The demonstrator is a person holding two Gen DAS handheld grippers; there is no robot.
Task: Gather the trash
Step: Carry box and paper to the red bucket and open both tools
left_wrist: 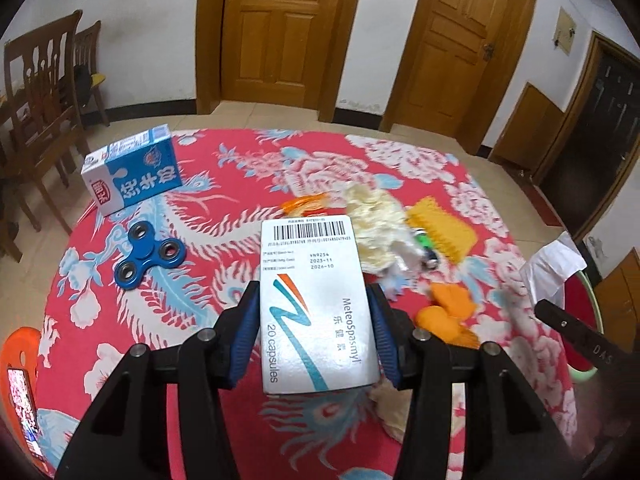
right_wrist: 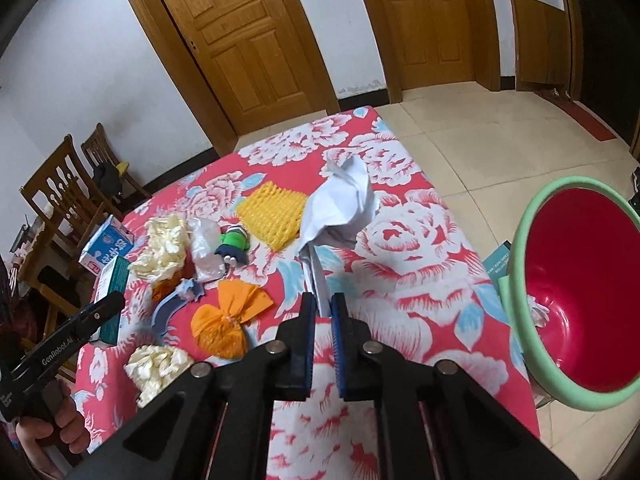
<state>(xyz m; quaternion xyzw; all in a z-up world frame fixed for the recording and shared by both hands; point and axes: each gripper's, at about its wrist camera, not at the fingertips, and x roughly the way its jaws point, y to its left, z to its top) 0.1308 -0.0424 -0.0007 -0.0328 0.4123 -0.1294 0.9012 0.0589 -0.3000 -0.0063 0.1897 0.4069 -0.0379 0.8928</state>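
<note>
Floral tablecloth [right_wrist: 400,240] strewn with litter. Bin [right_wrist: 532,280] cut off at edge. Left gripper [left_wrist: 314,320] angled down, clamping medicine box [left_wrist: 316,304]; right gripper [right_wrist: 322,308] angled down, pinching crumpled paper [right_wrist: 340,212].

I saw a blue fidget spinner [left_wrist: 150,254] flat on the red floral tablecloth [left_wrist: 320,152] | green toy figure [right_wrist: 234,245] lay beside the yellow mat | wooden chairs [left_wrist: 44,112] stood left | two wooden doors [left_wrist: 280,28] were closed behind | phone [left_wrist: 22,412] sat at lower left
</note>
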